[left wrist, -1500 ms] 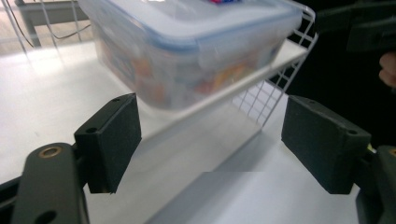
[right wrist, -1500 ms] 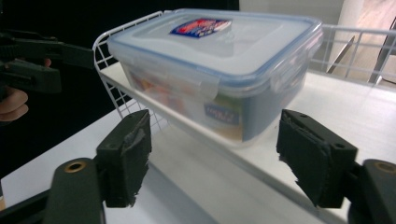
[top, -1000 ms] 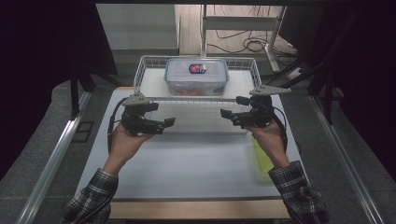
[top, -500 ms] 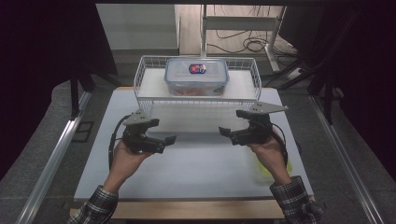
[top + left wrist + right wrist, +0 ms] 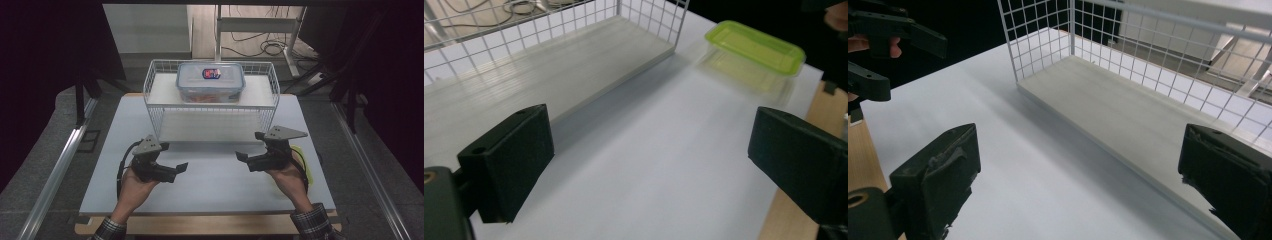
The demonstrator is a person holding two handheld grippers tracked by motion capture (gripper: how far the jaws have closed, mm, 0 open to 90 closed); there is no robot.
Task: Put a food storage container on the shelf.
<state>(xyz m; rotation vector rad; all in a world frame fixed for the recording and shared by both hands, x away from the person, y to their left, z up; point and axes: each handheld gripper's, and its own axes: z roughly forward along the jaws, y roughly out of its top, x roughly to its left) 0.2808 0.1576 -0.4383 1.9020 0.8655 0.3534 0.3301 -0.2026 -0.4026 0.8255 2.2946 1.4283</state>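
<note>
A white wire rack (image 5: 155, 107) stands at the back of the table. On its upper shelf sits a clear lidded food box (image 5: 210, 81) with a red and blue label. My left gripper (image 5: 179, 170) hovers low over the white table top (image 5: 215, 185), in front of the rack's left part, pointing right. My right gripper (image 5: 245, 161) faces it from the right. Both have just been opening, and both are open with nothing between the jaws. The left gripper (image 5: 649, 160) looks across the table at the rack's lower shelf (image 5: 574, 65). The right gripper (image 5: 1078, 175) looks at the same shelf (image 5: 1128, 110).
A shallow clear box with a green lid (image 5: 754, 47) lies near the table's right edge, partly under the right hand (image 5: 302, 167). The left gripper (image 5: 888, 35) appears far off in the right gripper view. Dark floor and metal rails flank the table.
Both hands have come down and back from the front of the rack's upper shelf to just above the table. Both pairs of jaws stand a little wider.
</note>
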